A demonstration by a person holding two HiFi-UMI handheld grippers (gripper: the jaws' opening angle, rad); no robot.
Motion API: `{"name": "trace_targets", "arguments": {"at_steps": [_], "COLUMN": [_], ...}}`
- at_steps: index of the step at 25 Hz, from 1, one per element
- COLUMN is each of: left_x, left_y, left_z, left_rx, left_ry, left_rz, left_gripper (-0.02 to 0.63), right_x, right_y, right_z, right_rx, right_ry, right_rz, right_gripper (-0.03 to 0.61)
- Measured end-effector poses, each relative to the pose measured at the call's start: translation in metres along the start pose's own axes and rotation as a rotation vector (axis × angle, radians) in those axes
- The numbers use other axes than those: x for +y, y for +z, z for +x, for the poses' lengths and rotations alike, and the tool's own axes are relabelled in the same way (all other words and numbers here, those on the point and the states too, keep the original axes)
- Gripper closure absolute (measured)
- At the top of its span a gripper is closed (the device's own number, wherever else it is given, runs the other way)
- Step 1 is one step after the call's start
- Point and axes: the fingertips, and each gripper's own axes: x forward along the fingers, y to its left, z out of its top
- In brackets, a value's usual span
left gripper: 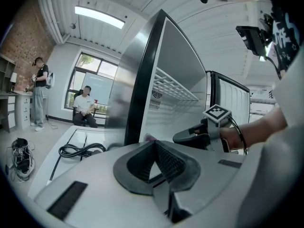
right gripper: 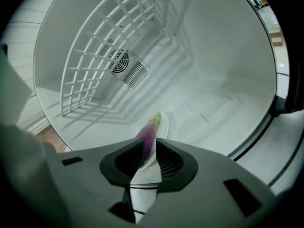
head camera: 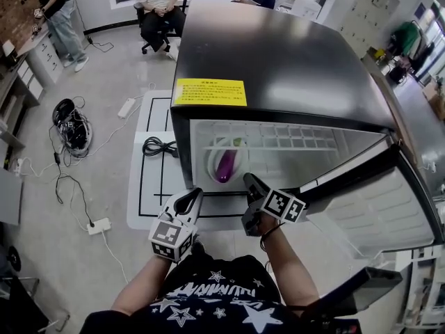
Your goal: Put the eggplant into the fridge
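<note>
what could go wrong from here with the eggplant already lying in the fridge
1. The right gripper sits at the fridge opening, close to the eggplant; a forward nudge could knock it off its white plate.
2. The fridge door stands open; swinging it shut could catch that gripper.

Left hand-held gripper (head camera: 189,200) jaws together; right hand-held gripper (head camera: 249,180) jaws slightly apart, empty

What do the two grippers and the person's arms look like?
The left gripper and right gripper have pale grey bodies, black ribbed jaw pads and a cube with black-and-white square markers. A black cable loops by the right wrist. The T-shirt is dark with white stars.
</note>
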Motion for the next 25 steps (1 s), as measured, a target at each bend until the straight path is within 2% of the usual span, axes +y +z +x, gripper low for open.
{"name": "trace_targets", "arguments": {"at_steps": [9,13,20,25], "left_x": [-0.021,-0.035,-0.057,-0.089], "left_y": [0.002,0.003,-0.004,-0.003], "left_z": [0.006,0.004,0.002,0.0], "left_rx": [-0.006,-0.004,-0.02,-0.031], "left_ry": [0.055,0.111,0.226,0.276], "left_rz": [-0.007,-0.019,-0.048,-0.026], "left_gripper": [0.604,0.604,0.604,0.604], "right_x": [0.016,0.025,0.035,0.034], "right_y": [0.003,-0.002,-0.032,-0.037], "right_z": [-0.017,-0.03,-0.06,-0.09], "right_rx": [0.061,0.11,0.215,0.251], "right_ry": [0.121,0.185,0.301,0.382], "right_rz": [-0.146,-0.175,-0.279,-0.29], "right_gripper": [0.499,0.5,0.5,0.502]}}
